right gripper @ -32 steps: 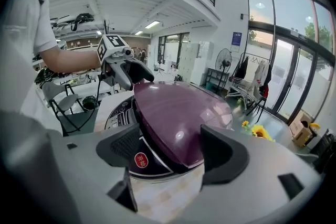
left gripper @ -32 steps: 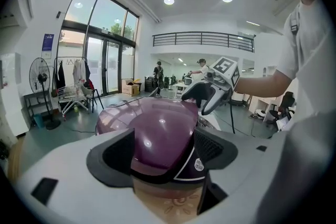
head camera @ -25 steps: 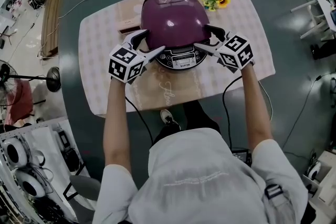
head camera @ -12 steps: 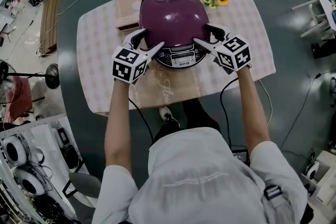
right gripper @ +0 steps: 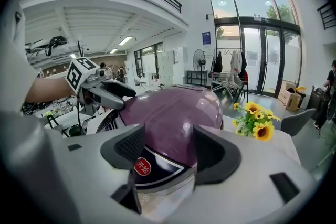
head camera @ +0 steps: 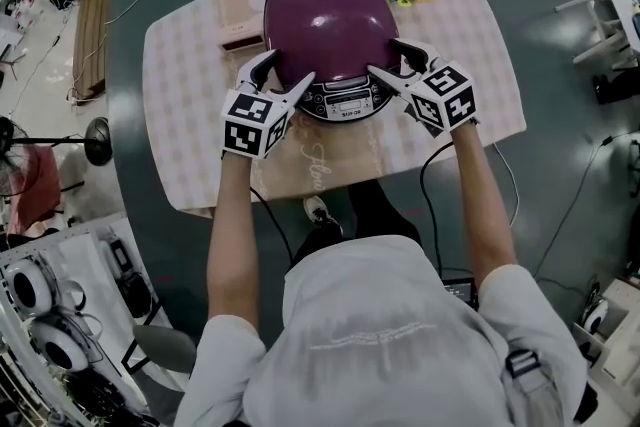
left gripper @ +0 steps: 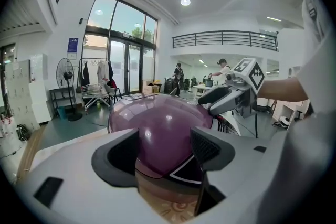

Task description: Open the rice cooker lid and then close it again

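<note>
Table (head camera: 190, 125) with a pale checked cloth carries the purple rice cooker (head camera: 342, 99) at its middle, lid (head camera: 325, 15) down. Both forearms (head camera: 232, 225) reach forward, tilted slightly downward. The left gripper (head camera: 288, 67) sits at the cooker's front-left edge, the right gripper (head camera: 385, 57) at its front-right. Both pairs of jaws have just been closing yet stand wide, the lid's curve showing between them, unpressed.

Head view: high above the person, looking steeply down, whole table (head camera: 190, 115) and rice cooker (head camera: 325, 20) in frame. Left gripper view: close at cooker's front left, looking across it, catches right gripper (left gripper: 207, 105). Right gripper view: close at front right, facing the opposite way, catches left gripper (right gripper: 127, 100). All three share the cooker.
</note>
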The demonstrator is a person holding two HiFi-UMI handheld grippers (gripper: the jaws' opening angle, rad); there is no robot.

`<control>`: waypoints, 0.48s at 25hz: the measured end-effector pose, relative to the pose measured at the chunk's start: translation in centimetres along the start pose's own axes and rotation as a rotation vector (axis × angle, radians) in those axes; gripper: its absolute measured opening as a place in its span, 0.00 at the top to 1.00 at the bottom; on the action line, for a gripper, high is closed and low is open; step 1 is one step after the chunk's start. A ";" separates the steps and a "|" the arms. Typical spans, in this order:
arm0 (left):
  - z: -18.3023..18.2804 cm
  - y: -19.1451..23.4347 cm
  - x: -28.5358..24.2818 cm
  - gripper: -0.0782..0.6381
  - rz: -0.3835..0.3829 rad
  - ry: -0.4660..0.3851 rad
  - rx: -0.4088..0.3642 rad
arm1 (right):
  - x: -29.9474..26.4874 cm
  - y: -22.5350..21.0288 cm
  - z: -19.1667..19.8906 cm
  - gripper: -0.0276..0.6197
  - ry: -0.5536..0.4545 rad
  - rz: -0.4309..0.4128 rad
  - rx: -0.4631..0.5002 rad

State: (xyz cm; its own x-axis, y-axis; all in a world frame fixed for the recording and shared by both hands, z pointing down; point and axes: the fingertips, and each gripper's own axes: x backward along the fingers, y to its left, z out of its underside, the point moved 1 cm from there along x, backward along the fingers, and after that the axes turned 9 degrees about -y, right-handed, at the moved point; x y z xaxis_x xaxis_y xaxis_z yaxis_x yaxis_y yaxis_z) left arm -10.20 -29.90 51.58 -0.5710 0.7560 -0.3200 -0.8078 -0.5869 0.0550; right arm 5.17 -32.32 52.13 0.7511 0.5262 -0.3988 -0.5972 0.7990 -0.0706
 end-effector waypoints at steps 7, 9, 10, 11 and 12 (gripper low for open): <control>0.1 -0.1 0.0 0.46 -0.013 0.012 0.008 | -0.1 0.0 0.1 0.52 0.023 0.000 -0.002; 0.1 0.0 0.0 0.46 -0.015 0.007 0.011 | -0.1 0.0 0.1 0.52 0.000 0.012 -0.012; 0.1 0.0 -0.1 0.46 -0.017 0.004 0.013 | -0.1 -0.1 0.1 0.52 -0.010 0.017 -0.017; 0.1 0.1 -0.1 0.46 -0.019 0.001 0.017 | 0.0 -0.1 0.1 0.52 -0.019 0.024 -0.021; 0.2 0.1 -0.1 0.46 -0.021 -0.001 0.024 | 0.0 -0.1 0.2 0.52 -0.025 0.030 -0.025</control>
State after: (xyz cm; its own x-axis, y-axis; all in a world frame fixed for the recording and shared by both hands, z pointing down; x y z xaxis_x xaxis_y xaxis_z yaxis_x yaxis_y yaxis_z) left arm -10.20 -29.95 51.84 -0.5536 0.7687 -0.3204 -0.8232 -0.5632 0.0712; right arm 5.29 -32.37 52.31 0.7393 0.5574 -0.3778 -0.6264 0.7751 -0.0822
